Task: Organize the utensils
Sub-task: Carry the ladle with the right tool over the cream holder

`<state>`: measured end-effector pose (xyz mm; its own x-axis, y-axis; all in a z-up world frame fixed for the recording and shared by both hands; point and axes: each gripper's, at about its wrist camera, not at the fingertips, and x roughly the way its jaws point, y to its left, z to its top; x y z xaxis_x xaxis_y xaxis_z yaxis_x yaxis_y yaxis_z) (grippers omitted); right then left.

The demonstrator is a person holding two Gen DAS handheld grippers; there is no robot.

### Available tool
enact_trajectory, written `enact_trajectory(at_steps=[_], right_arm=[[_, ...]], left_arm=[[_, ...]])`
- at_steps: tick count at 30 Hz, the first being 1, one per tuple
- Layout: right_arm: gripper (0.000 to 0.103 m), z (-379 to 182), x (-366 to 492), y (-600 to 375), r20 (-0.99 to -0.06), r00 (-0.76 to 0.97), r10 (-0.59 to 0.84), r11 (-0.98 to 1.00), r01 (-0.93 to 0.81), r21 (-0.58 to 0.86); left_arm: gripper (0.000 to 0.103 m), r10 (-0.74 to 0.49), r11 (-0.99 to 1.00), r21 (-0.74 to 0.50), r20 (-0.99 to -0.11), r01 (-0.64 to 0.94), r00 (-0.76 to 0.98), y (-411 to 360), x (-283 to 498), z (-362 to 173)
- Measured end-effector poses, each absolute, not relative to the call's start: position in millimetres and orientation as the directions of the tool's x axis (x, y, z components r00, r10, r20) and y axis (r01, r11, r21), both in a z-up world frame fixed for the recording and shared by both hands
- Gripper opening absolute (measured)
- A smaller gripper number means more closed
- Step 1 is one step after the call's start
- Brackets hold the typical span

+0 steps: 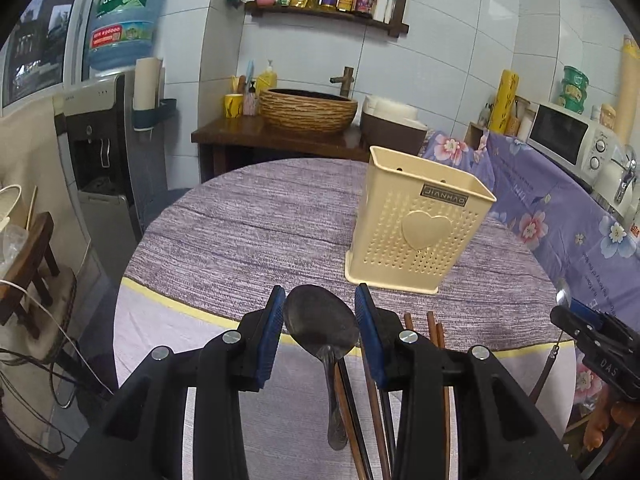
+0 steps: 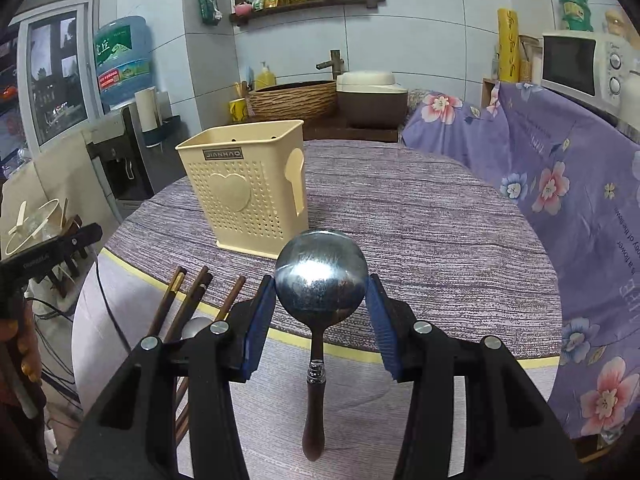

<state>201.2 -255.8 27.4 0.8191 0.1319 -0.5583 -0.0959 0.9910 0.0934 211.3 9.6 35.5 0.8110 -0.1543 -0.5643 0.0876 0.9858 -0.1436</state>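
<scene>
I read "JIANHAO" on the small dark plate on the cream utensil holder (image 1: 420,228), near its top edge. On the far left, the blue water bottle (image 1: 126,16) has a green label with the characters "虎丘". On the right gripper (image 1: 596,344) body I can read "DAS". Other labels are too small.

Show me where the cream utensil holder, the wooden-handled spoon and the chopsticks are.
Cream utensil holder (image 2: 236,192): right wrist view, on its raised heart.
Wooden-handled spoon (image 2: 320,276): right wrist view, on the shiny bowl.
Chopsticks (image 2: 192,296): right wrist view, on a dark shaft near the tips.
</scene>
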Motion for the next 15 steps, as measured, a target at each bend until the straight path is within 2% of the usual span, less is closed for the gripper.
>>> enact_trajectory(at_steps=[11, 15], right_arm=[[0.047, 38.1, 199.8, -254.5, -0.525, 0.834, 0.17, 0.985, -0.128, 0.116], [0.047, 56.3, 206.6, -249.2, -0.475, 0.859, 0.19, 0.981, -0.156, 0.112]], left_arm=[[0.036, -0.187, 0.979, -0.168, -0.541, 0.113, 0.82, 15.5, 212.1, 48.0], [0.036, -0.219, 0.972, -0.186, -0.516, 0.141, 0.828, 16.3, 218.1, 67.5]])
